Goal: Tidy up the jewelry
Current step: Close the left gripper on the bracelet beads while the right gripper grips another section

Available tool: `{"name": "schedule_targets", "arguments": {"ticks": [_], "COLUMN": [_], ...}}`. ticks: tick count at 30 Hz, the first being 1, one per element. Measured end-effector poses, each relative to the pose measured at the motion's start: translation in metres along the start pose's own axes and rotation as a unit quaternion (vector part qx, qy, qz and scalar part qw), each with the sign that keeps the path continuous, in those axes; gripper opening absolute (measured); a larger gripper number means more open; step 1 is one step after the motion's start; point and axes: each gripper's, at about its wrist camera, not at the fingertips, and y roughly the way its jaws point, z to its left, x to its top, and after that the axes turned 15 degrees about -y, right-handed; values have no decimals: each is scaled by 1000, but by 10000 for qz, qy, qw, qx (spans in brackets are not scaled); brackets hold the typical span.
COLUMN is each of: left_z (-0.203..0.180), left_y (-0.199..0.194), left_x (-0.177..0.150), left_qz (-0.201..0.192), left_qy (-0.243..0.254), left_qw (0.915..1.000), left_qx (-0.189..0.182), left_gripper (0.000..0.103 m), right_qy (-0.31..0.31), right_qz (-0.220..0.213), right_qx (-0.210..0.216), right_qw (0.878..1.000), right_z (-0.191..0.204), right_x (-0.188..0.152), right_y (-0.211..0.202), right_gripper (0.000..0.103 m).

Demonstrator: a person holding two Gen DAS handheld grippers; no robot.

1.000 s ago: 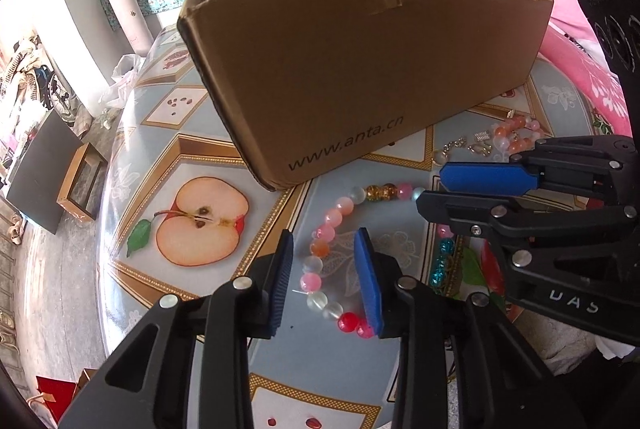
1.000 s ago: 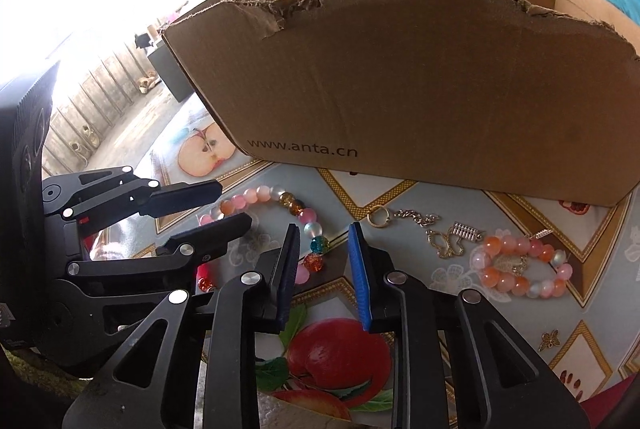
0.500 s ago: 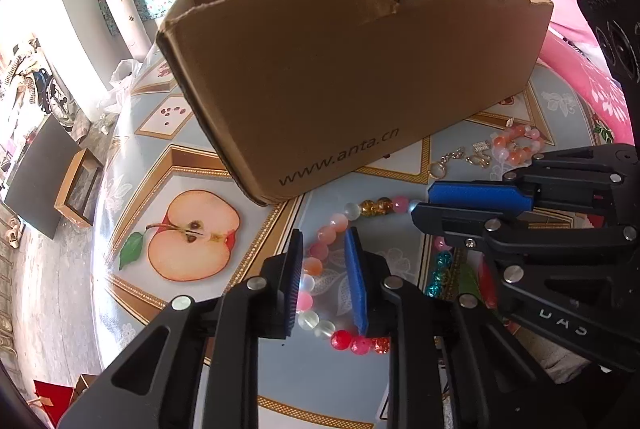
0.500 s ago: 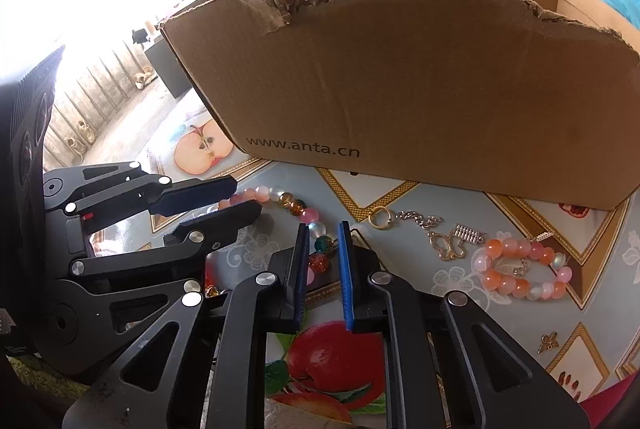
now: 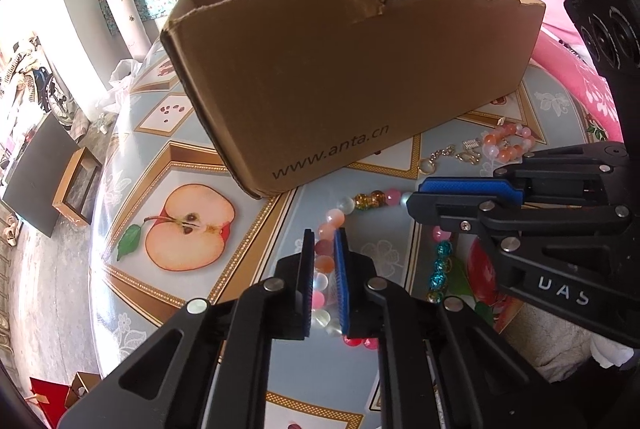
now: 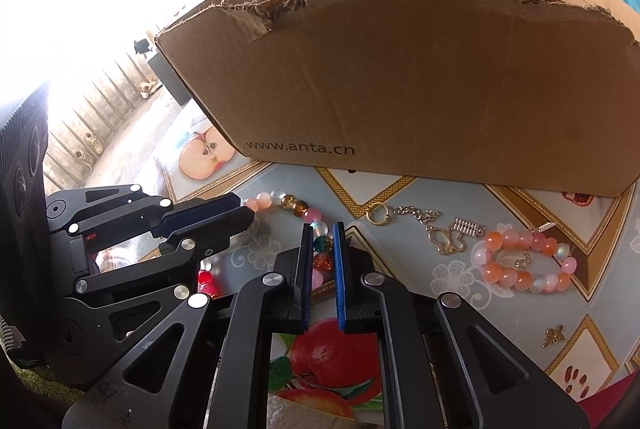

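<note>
Left wrist view first: our left tool (image 5: 325, 233) has its two blue pads closing on a bead necklace (image 5: 362, 201), with pink and milky beads squeezed right between them, so we'd call it pinching the strand. The rest of the necklace loops ahead of the tool tips and round to the right, where our right tool (image 5: 412, 197) comes in from the side, black with a blue pad.

From the right wrist, our right tool (image 6: 322, 229) is closing too, and the teal and amber beads of that same necklace (image 6: 298, 207) sit between its pads, pressed on both sides. Left tool (image 6: 246, 213) pokes in from the left, touching the pink end of the strand.

Just ahead of both tools stands a torn cardboard box (image 6: 420, 77) with "www.anta.cn" printed on its near wall. To the right of the right tool, on the fruit-print bench (image 6: 408, 269), lie a gold ring on a chain (image 6: 400, 215), a gold charm (image 6: 448, 239) and a smaller peach bead bracelet (image 6: 524, 261), all apart from the necklace. A little gold bee charm (image 6: 554, 335) sits further right.
</note>
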Motion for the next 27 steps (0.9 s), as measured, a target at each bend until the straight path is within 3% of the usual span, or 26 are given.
{"name": "schedule_targets", "arguments": {"ticks": [16,27], "left_z": [6,7], "left_y": [1,1], "left_x": [3,3], "left_qz": [37,31], "left_qy": [-34,-50], "left_qw": [10000,10000], "left_qx": [31,34], "left_gripper": [9,9], "right_qy": [-334,-280], "right_qz": [170,157], "right_qx": [-194,-159], "right_qw": [9991,9994], "right_z": [21,25], "right_x": [9,11], "right_y": [11,18], "right_gripper": [12,8]}}
